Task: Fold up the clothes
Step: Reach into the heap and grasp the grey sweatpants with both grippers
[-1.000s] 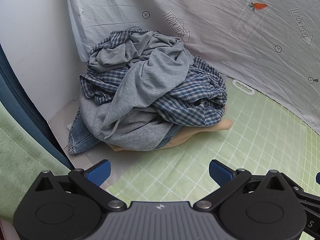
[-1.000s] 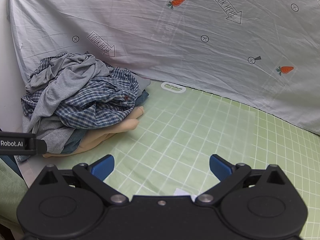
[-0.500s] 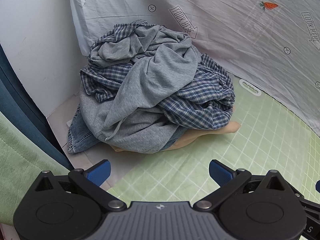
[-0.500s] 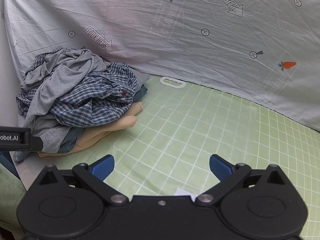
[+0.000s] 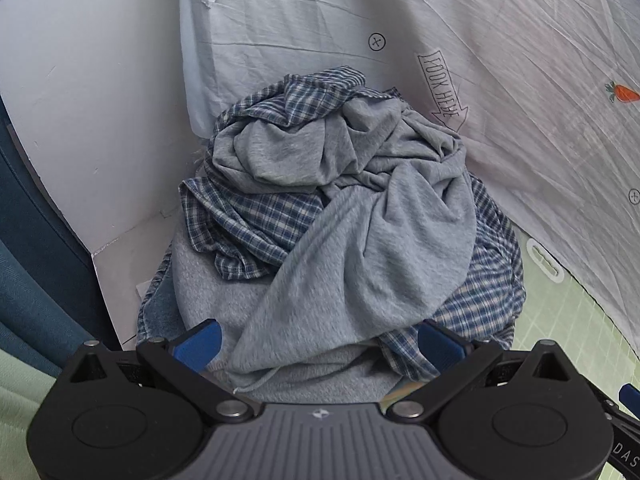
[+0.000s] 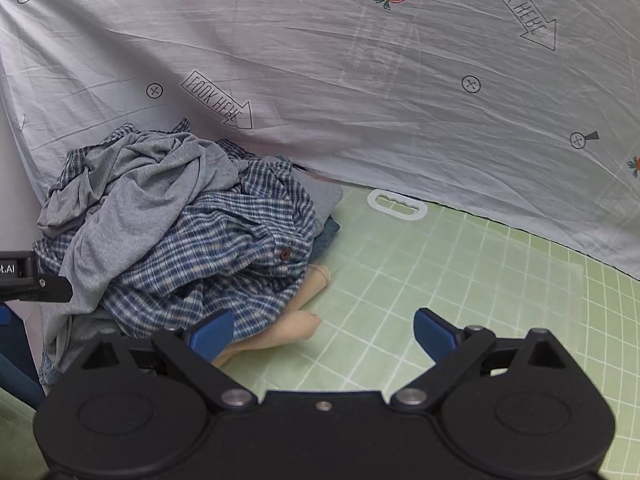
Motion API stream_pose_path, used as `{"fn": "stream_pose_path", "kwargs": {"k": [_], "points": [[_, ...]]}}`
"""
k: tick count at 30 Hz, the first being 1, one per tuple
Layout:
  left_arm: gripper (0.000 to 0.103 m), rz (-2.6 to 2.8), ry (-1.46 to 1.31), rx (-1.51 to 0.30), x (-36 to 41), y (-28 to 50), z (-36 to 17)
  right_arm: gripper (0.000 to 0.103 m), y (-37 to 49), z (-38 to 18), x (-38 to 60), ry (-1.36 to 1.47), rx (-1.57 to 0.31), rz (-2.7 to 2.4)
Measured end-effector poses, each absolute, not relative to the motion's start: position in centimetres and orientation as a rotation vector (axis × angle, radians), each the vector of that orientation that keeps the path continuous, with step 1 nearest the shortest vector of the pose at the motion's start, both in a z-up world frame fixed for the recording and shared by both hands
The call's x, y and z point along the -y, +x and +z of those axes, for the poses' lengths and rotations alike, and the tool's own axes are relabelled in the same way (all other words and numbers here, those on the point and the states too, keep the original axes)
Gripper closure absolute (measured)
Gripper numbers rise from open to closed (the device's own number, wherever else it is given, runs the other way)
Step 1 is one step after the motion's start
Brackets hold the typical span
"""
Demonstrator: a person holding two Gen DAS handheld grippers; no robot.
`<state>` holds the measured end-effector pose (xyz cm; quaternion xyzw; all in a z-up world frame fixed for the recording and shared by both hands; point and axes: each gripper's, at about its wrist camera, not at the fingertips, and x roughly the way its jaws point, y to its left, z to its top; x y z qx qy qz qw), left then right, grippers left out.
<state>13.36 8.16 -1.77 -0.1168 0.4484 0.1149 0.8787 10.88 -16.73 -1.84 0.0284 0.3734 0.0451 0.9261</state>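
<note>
A heap of crumpled clothes lies at the mat's far left corner. On top is a grey sweatshirt [image 5: 360, 248] tangled with a blue plaid shirt [image 5: 256, 220]; denim [image 5: 154, 312] and a beige garment [image 6: 304, 320] stick out underneath. My left gripper [image 5: 320, 344] hangs open just over the near side of the heap, its blue pads wide on either side of the sweatshirt's hem without pressing it. My right gripper [image 6: 323, 332] is at the heap's right edge with its jaws closing. Only the beige garment's tip and bare mat lie between them, and the plaid shirt [image 6: 240, 240] is beside its left finger.
A green gridded mat [image 6: 440, 280] with a white handle slot [image 6: 396, 204] spreads to the right. A printed white sheet [image 6: 360, 100] hangs behind, with a white wall [image 5: 100, 120] and a dark blue curtain [image 5: 32, 260] at left. Part of the left gripper's body [image 6: 24, 276] shows beside the heap.
Both grippers have moved left and closer to the heap, which now fills the left wrist view. The right gripper's pads stand slightly closer together.
</note>
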Motion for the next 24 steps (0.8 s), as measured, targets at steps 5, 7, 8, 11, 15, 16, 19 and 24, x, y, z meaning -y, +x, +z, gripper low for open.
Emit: {"fn": "stream_pose_path", "kwargs": {"k": [5, 7, 8, 11, 15, 16, 19, 24], "points": [[0.003, 0.238, -0.292, -0.946, -10.3, 16.8, -2.7, 0.013, 17.3, -2.0, 13.8, 0.062, -0.753, 0.207], [0.014, 0.218, -0.315, -0.964, -10.8, 18.0, -3.3, 0.018, 20.0, -2.4, 12.7, 0.084, -0.761, 0.261], [0.019, 0.204, -0.338, -0.972, -11.0, 18.5, -3.5, 0.019, 21.0, -2.6, 12.2, 0.109, -0.761, 0.291], [0.033, 0.168, -0.417, -0.982, -11.3, 19.4, -4.4, 0.028, 24.8, -3.4, 10.9, 0.249, -0.764, 0.398], [0.055, 0.163, -0.453, -0.989, -10.9, 20.2, -5.3, 0.035, 28.2, -4.3, 9.5, 0.321, -0.769, 0.459], [0.058, 0.165, -0.461, -0.992, -10.8, 20.3, -5.5, 0.035, 28.9, -4.6, 9.3, 0.352, -0.784, 0.481], [0.062, 0.167, -0.468, -0.996, -10.6, 20.8, -6.0, 0.036, 30.4, -5.8, 9.0, 0.452, -0.835, 0.532], [0.066, 0.163, -0.471, -0.996, -10.4, 20.9, -6.1, 0.075, 30.5, -6.4, 8.3, 0.482, -0.818, 0.57]]}}
